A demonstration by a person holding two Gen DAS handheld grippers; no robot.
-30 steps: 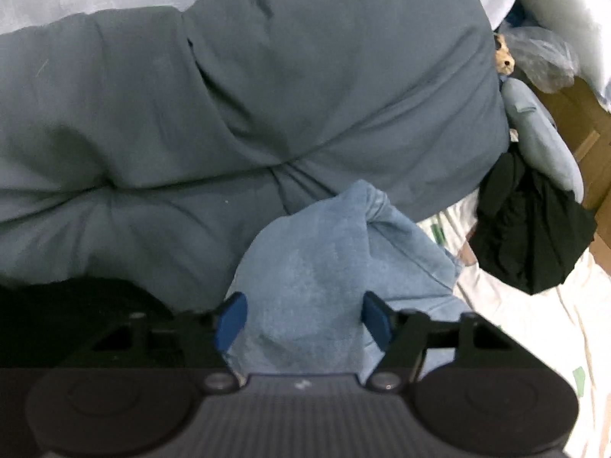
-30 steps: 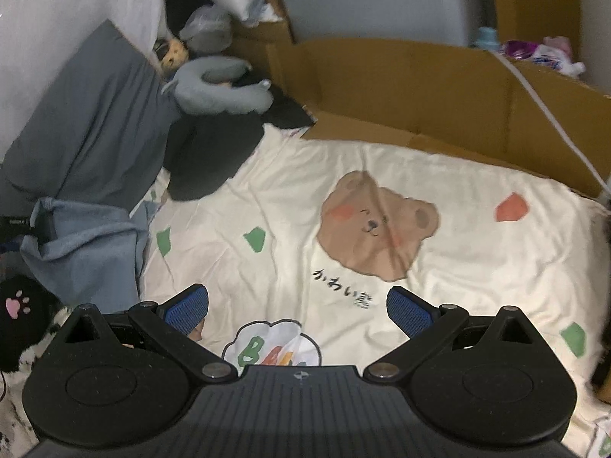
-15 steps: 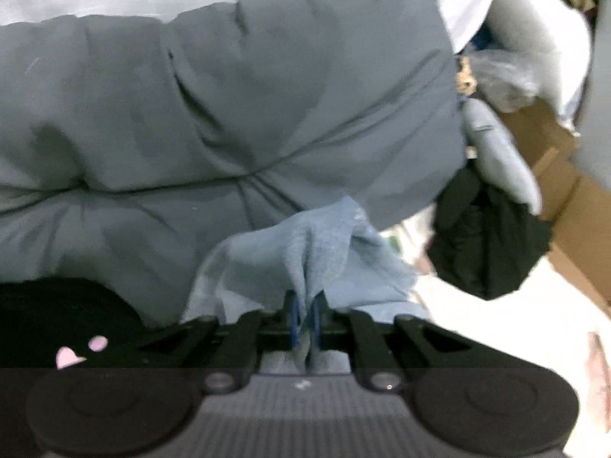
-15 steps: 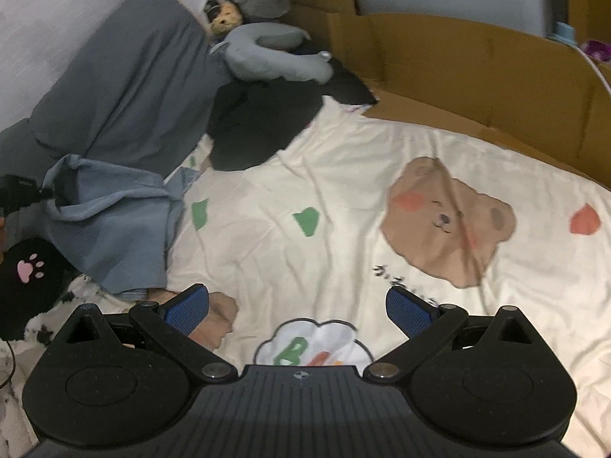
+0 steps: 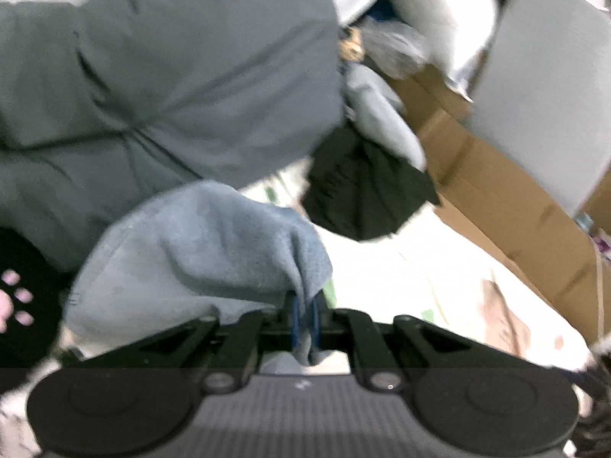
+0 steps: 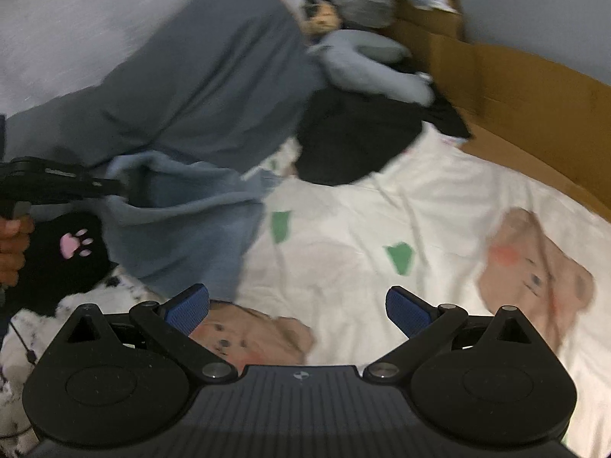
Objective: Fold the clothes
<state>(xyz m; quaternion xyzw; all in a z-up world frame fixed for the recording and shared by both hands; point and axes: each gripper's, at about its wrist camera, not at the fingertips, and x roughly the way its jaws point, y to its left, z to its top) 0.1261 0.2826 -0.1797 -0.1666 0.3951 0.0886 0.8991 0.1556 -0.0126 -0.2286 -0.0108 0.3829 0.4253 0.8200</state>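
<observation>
Left wrist view, nearest first: the left tool [image 5: 303, 320] is clamped on a pinch of the blue garment [image 5: 198, 252], which bunches in a crumpled heap – no fold shows, so I judge nearly all the folding remains. Right tool [image 6: 298, 305] hangs with fingers wide apart, gripping nothing, over the bear-print bed sheet [image 6: 439, 198] – broad open room there. Farther off, grey duvet [image 6: 198, 87], black clothing [image 6: 355, 133] and cardboard [image 6: 534, 91] hem the edges
</observation>
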